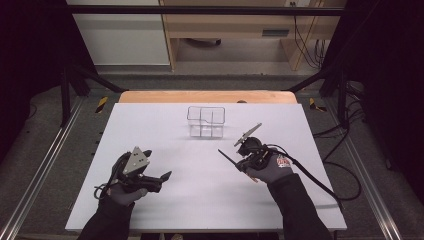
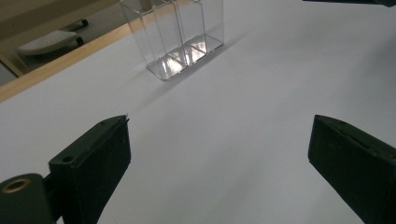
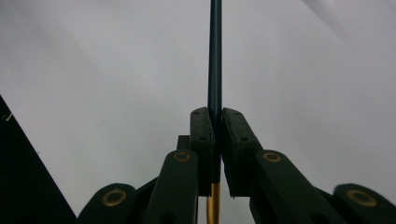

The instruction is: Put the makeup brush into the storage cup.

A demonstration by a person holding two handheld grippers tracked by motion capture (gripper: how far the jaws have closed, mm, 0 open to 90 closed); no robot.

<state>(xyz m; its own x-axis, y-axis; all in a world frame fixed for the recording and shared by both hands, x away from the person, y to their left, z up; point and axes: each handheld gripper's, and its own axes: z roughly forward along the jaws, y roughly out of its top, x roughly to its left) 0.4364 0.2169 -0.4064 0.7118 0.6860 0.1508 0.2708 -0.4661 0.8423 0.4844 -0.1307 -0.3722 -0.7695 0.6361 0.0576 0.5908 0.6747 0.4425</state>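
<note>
From the high view, a clear organizer (image 1: 206,121) stands toward the far middle of the white table (image 1: 150,125), both hands kept short of it. The right gripper (image 1: 243,159) carries a dark pen (image 1: 226,158), presumably meant for a compartment. In the left gripper view, the left gripper (image 2: 219,163) gapes wide and empty, aimed at the organizer. In the right gripper view, the jaws pinch the pen's shaft so it juts straight ahead

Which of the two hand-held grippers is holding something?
The right hand-held gripper: its jaws are shut on a thin dark pen. The left hand-held gripper is open.
</note>
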